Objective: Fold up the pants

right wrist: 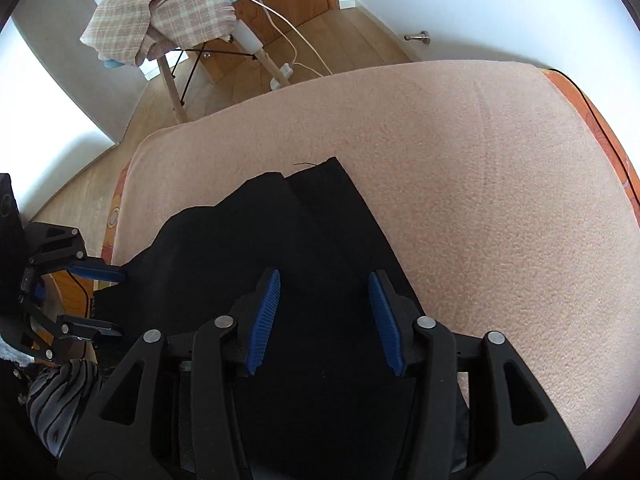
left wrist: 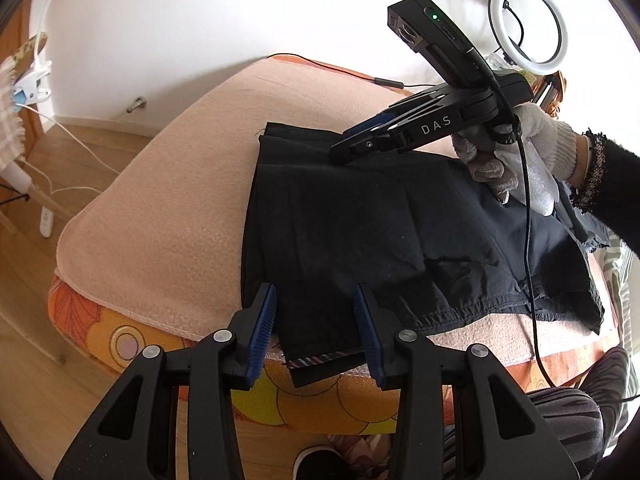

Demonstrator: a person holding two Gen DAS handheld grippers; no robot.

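Note:
Black pants (left wrist: 380, 232) lie folded on a pink blanket (left wrist: 160, 220) that covers the table. Their near edge, with a striped lining (left wrist: 320, 360), hangs slightly over the table front. My left gripper (left wrist: 316, 332) stands open astride this near edge, its pads clear of the cloth; it also shows from the side (right wrist: 112, 302). My right gripper (left wrist: 344, 146), held by a white-gloved hand (left wrist: 520, 148), points down with its tips at the far side of the pants. From its own camera the right gripper (right wrist: 324, 320) is open over the pants (right wrist: 248, 248), nothing pinched.
The blanket (right wrist: 480, 200) extends bare beyond and to the left of the pants, over an orange flowered cover (left wrist: 320, 404). A black cable (left wrist: 528, 240) trails across the pants. A ring light (left wrist: 528, 26) stands behind; a stand with plaid cloth (right wrist: 160, 12) is on the floor. A striped-trousered leg (left wrist: 560, 420) is near.

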